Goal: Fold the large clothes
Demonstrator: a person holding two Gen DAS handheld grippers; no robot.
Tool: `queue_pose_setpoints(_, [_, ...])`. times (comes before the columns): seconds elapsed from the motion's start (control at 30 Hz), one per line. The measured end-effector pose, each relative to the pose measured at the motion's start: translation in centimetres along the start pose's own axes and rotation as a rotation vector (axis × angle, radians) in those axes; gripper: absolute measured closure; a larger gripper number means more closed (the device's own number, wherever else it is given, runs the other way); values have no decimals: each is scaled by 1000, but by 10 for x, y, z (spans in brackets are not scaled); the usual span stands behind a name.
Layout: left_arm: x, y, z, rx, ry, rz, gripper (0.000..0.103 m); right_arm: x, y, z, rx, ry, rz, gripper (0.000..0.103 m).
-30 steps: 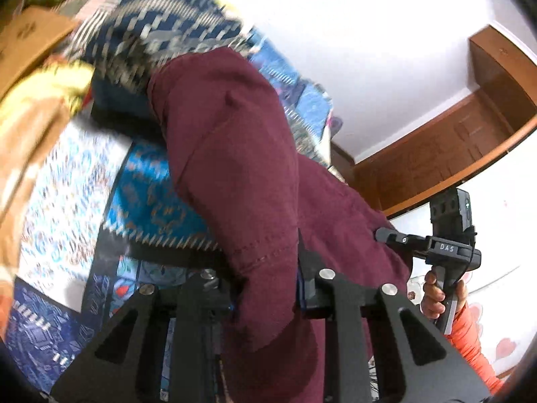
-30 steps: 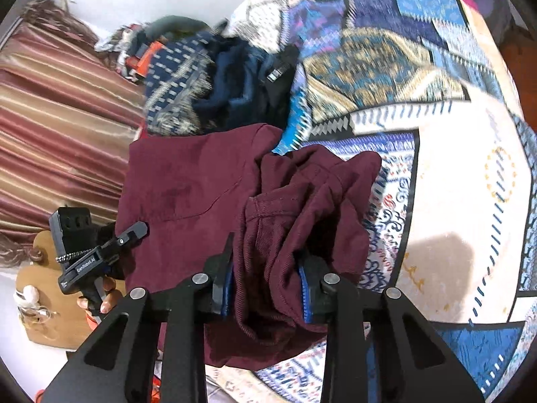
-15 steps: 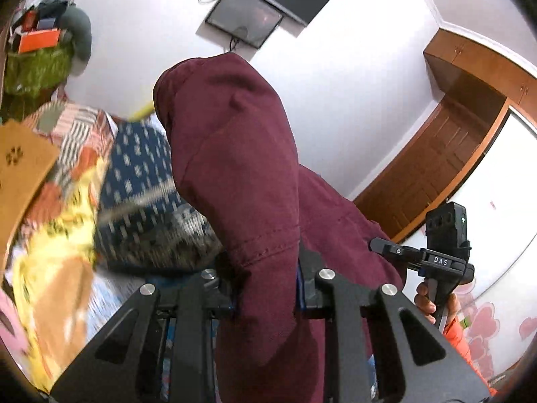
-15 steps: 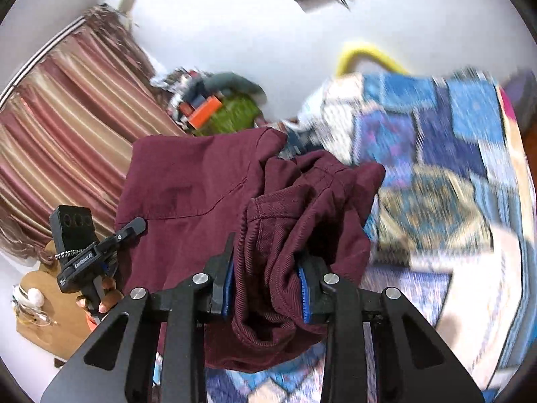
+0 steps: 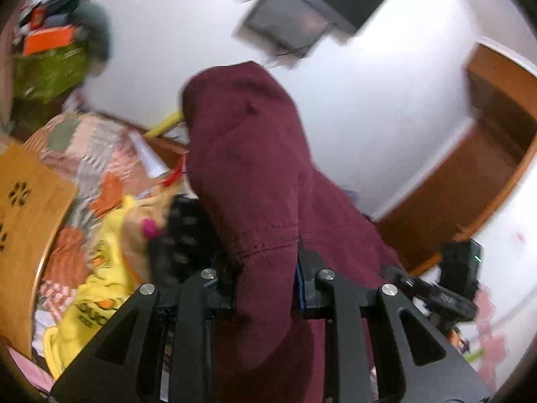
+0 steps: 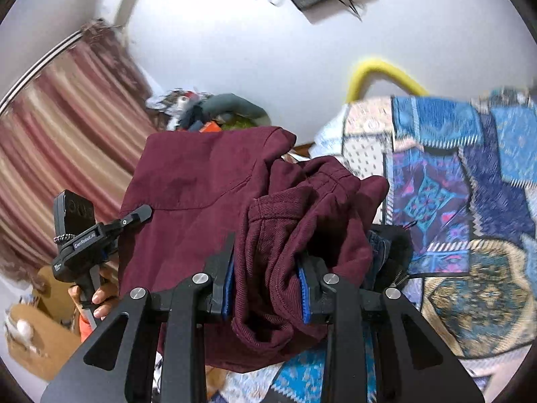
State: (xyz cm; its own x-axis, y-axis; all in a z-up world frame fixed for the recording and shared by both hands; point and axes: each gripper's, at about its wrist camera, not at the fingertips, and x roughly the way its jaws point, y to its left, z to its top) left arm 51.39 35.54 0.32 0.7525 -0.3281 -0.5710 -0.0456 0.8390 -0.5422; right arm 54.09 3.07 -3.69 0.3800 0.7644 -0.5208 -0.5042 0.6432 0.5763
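We hold the maroon garment (image 5: 255, 174) up in the air, stretched between both tools above the patchwork bedspread (image 6: 470, 208). Our left gripper (image 5: 265, 282) is clamped on a hemmed edge of it, tilted slightly downward. Our right gripper (image 6: 266, 278) pinches a bunched fold of it, angled likewise. Our left hand (image 6: 97, 297) wraps the left tool's handle.

Place: a home bedroom
Bed: patchwork quilt (image 6: 470, 201) spread over it
Window: striped curtain (image 6: 67, 127)
Wall: mounted screen (image 5: 302, 10)
Storage: wooden wardrobe (image 5: 470, 168)
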Motion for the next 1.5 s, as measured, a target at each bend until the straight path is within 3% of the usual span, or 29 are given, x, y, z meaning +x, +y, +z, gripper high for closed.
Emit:
queue_pose_setpoints(0.07, [38, 30, -3, -65, 67, 85, 79, 31, -17, -3, 36, 56, -23, 76])
queue_pose_setpoints(0.13, [57, 51, -8, -102, 96, 102, 77, 61, -34, -8, 50, 117, -86, 76])
queue_pose_setpoints(0.2, [69, 68, -11, -123, 108, 114, 71, 77, -49, -16, 65, 154, -86, 70])
queue_pose_setpoints(0.23, [71, 73, -13, -119, 107, 131, 68, 78, -52, -18, 64, 166, -83, 67])
queue_pose_setpoints(0.3, [73, 76, -16, -108, 107, 171, 57, 82, -52, -23, 23, 190, -112, 50])
queue_pose_setpoints(0.37, [68, 74, -21, -106, 107, 190, 53, 74, -44, -25, -46, 175, -175, 43])
queue_pose_setpoints(0.53, [43, 45, -33, 3, 78, 348, 52, 41, -23, -29, -77, 149, -261, 43])
queue_pose_setpoints(0.6, [28, 28, -39, 61, 54, 395, 52, 22, -14, -29, -100, 120, -289, 43])
queue_pose_setpoints(0.7, [-3, 0, -55, 122, 15, 392, 52, -16, 9, -34, -153, 45, -328, 43])
queue_pose_setpoints(0.8, [-41, -33, -75, 174, -37, 360, 52, -52, 39, -38, -202, -8, -330, 43])
queue_pose_setpoints(0.93, [-107, -78, -104, 203, -183, 287, 52, -108, 87, -51, -275, -145, -295, 43])
queue_pose_setpoints(1.1, [-178, -133, -144, 267, -344, 251, 52, -179, 142, -89, -379, -295, -194, 42])
queue_pose_setpoints(1.37, [-261, -206, -242, 435, -600, 275, 52, -257, 194, -173, -469, -526, -189, 41])
queue_pose_setpoints(1.5, [-281, -225, -287, 484, -652, 244, 50, -272, 202, -201, -474, -604, -227, 41])
